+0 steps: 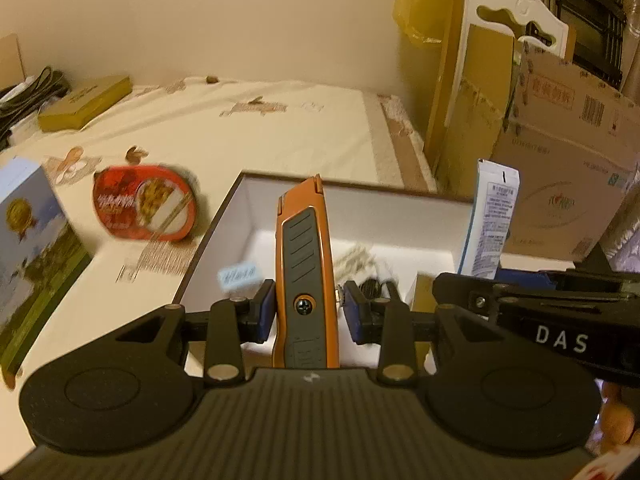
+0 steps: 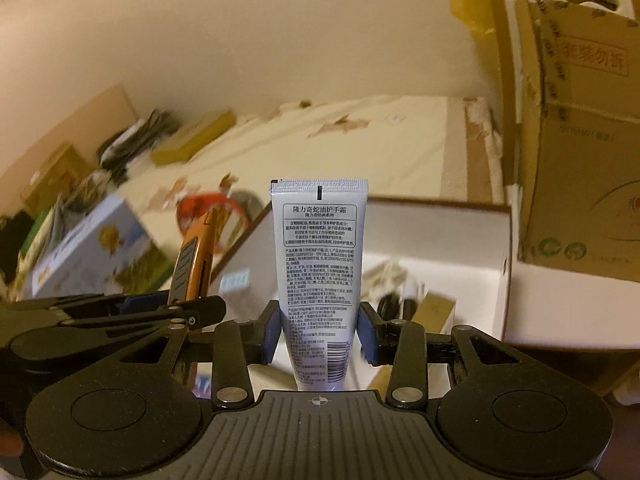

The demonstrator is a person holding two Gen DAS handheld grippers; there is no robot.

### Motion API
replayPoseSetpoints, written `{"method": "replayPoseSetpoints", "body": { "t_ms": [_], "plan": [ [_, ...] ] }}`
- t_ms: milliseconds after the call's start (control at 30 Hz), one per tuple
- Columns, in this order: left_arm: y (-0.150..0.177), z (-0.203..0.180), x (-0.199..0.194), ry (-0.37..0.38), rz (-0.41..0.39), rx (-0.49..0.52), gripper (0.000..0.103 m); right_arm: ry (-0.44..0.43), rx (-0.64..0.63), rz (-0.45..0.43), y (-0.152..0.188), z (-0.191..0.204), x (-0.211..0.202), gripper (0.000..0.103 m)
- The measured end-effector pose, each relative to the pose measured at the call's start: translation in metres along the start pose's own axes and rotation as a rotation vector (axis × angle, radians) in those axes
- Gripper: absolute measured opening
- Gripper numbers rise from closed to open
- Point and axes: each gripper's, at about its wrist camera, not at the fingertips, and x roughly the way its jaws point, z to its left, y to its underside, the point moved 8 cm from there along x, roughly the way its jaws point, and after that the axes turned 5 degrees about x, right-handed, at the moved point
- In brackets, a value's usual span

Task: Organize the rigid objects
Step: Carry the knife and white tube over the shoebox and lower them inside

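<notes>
Holding two items above a white open box (image 1: 352, 216), both grippers loaded. Left gripper (image 1: 308, 312): pads clamped on orange/grey utility knife (image 1: 304, 256), blade end pointing 12 o'clock, body upright btwn jaws, prob. gripped mid-handle for balance. Right gripper (image 2: 320, 330): closed on white hand-cream tube (image 2: 318, 256), crimped end up at 12, label legible. Box interior: cables + small bits toward 3 o'clock side, bare floor toward 9, likely drop zone. Box walls raised, so items look to need lifting clear of rim. Grippers side by side, near each other; little room btwn. Table (image 1: 280, 128) beyond at 12 mostly open; red tin (image 1: 146, 204) at 10 o'clock, cardboard cartons (image 1: 560, 152) at 2.
</notes>
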Motion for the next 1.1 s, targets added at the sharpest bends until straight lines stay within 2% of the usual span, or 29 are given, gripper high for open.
{"method": "replayPoseSetpoints", "body": {
  "t_ms": [133, 333, 700, 900, 967, 1100],
  "plan": [
    [-0.015, -0.007, 0.017, 0.006, -0.015, 0.009, 0.03, 0.034, 0.04, -0.023, -0.014, -0.013, 0.012, 0.037],
    [-0.023, -0.006, 0.046, 0.027, 0.002, -0.016, 0.03, 0.063, 0.096, -0.007, -0.016, -0.028, 0.036, 0.037],
    [0.002, 0.001, 0.093, 0.028, 0.086, -0.004, 0.031, 0.066, 0.199, 0.104, 0.009, -0.051, 0.081, 0.037],
    [0.015, 0.002, 0.107, 0.039, 0.133, 0.014, 0.03, 0.083, 0.193, 0.154, 0.019, -0.057, 0.092, 0.037],
    [0.016, 0.002, 0.107, 0.032, 0.12, 0.022, 0.025, 0.083, 0.196, 0.164, 0.021, -0.059, 0.094, 0.037],
    [0.01, 0.001, 0.104, 0.039, 0.105, 0.026, 0.026, 0.083, 0.197, 0.177, 0.023, -0.058, 0.096, 0.037]
  ]
}}
